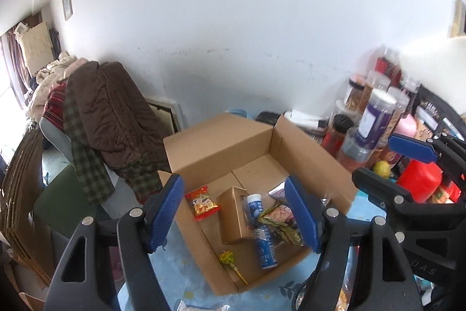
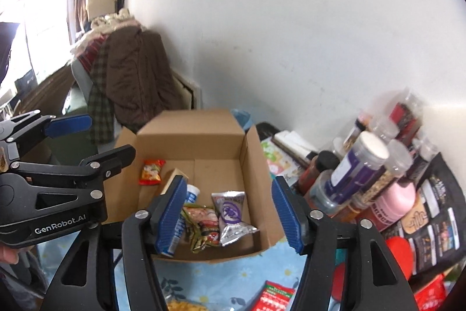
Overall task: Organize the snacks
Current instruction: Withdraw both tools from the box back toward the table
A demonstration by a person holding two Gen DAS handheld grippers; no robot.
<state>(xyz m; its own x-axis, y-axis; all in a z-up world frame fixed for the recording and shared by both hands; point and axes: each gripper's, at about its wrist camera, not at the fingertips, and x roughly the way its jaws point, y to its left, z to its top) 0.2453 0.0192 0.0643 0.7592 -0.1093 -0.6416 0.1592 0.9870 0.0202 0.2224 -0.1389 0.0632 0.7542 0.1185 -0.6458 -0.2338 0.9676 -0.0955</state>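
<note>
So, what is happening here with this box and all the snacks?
A person is sorting snacks into an open cardboard box on the table, holding a claw in each hand. Both the left claw and the right claw are open, hold nothing, and hang above the box. Inside lie a red packet, a small brown carton, a blue tube, a silver packet and a lollipop. Jars stand beside the box.
</note>
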